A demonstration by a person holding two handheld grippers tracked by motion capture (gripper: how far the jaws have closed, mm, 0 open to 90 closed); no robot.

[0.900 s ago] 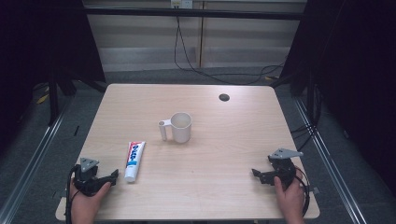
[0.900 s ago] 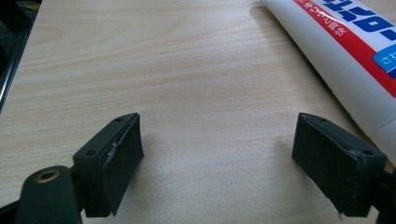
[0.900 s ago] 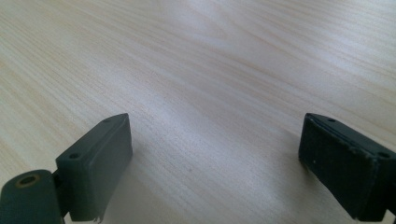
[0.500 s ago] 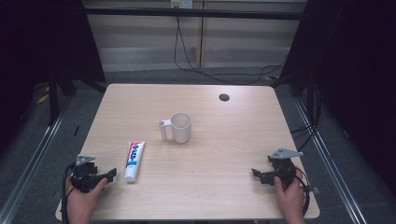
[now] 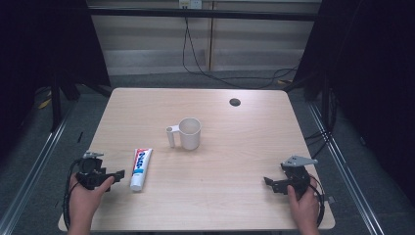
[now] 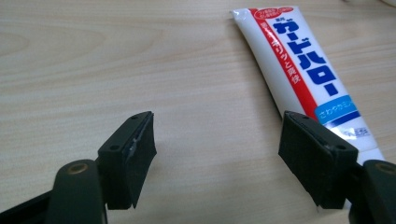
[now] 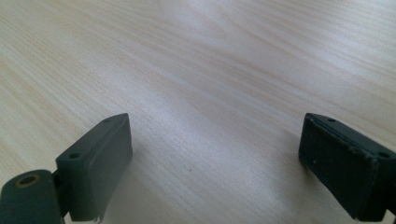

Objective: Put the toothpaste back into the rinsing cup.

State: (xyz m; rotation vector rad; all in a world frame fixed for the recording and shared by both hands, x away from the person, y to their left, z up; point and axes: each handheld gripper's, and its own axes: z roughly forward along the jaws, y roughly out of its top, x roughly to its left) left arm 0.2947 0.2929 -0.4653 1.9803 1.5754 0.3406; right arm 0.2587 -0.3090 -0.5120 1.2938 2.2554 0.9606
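Scene: toothpaste tube (image 5: 141, 168) lies flat near the table's (image 5: 244, 147) front-left corner | Tools: left gripper (image 5: 116, 175) just beside it, jaws wide, nothing between; right gripper (image 5: 268, 182) likewise wide, near front-right corner | Handling: probably light, soft, slick; best pinched across its firmer cap end.

Overhead forward-down; 2 apparently near-table (image 5: 235, 147) close-ups.

My right hand-held gripper (image 7: 215, 163) is hovering low over the pale wood-grain worktop (image 7: 224, 60), its two black jaws standing wide apart, and I am seeing bare wood lying between them, nothing gripped.
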